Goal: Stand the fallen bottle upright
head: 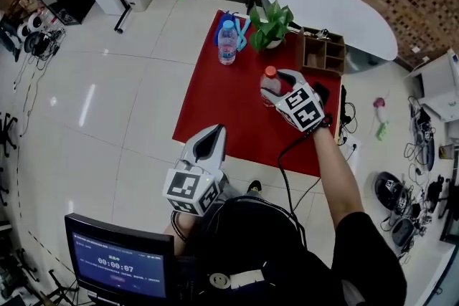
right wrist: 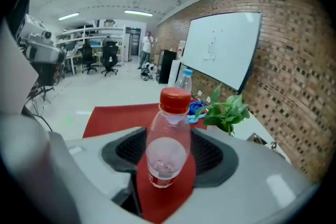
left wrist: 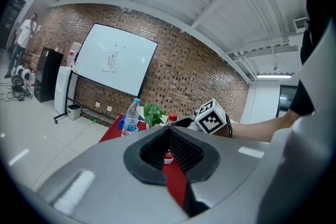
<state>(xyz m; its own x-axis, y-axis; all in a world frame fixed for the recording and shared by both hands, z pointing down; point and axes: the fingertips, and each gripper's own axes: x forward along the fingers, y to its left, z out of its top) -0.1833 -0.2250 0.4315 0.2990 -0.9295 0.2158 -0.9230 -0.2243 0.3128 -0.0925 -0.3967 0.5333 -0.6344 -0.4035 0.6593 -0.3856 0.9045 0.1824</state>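
Red-capped bottle (head: pixel 270 85) stands upright on a red mat (head: pixel 215 100), clasped between the right gripper's (head: pixel 280 82) jaws. Left gripper (head: pixel 209 142) hangs near the mat's edge, jaws together and empty.

Mat (head: pixel 215 111) centre frame. Along its top edge, left to right: water bottle (head: pixel 227 43), plant (head: pixel 271 25), compartment box (head: pixel 323 52). Capped bottle (head: pixel 268 82) below plant.

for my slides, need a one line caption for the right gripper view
Right gripper holds the red-capped bottle upright over the red mat, potted plant behind.
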